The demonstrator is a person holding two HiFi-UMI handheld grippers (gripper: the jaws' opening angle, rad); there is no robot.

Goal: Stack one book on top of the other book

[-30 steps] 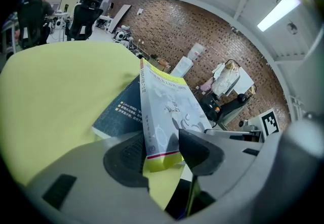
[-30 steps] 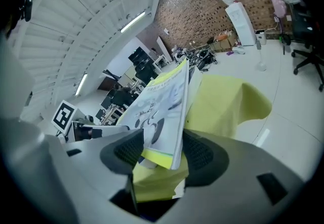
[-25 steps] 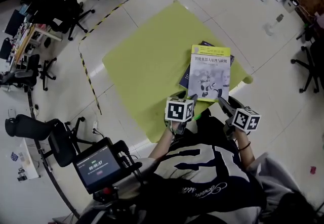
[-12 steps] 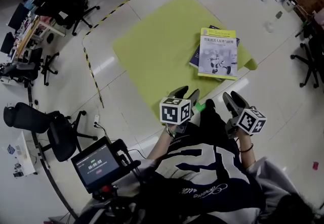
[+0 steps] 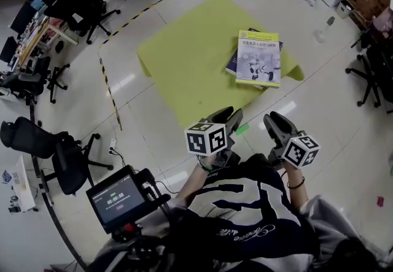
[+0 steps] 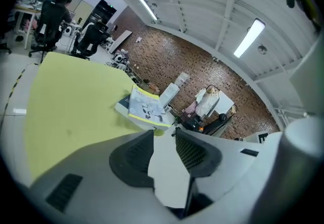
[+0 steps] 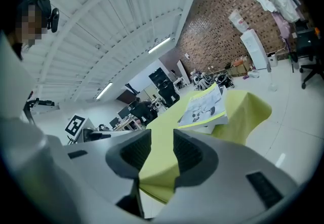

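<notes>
While the head view takes in both claws together, close to the person's chest, only each claw's own camera looks between the jaws. The left gripper (image 6: 163, 134) has just been closing its jaws; they stand released with a narrow gap, nothing between them. The right gripper (image 7: 162, 139) has just been closing too, and it is also slack and empty. Ahead of both claws and well apart from them, the top book (image 5: 258, 59) lies flat on the lower book (image 5: 232, 63), on the yellow-green cloth (image 5: 184, 62). The lower book's dark blue cover peeks out on the left claw's side in the head view. The right gripper view shows the stack nearly edge-on, with that cover out of sight
</notes>
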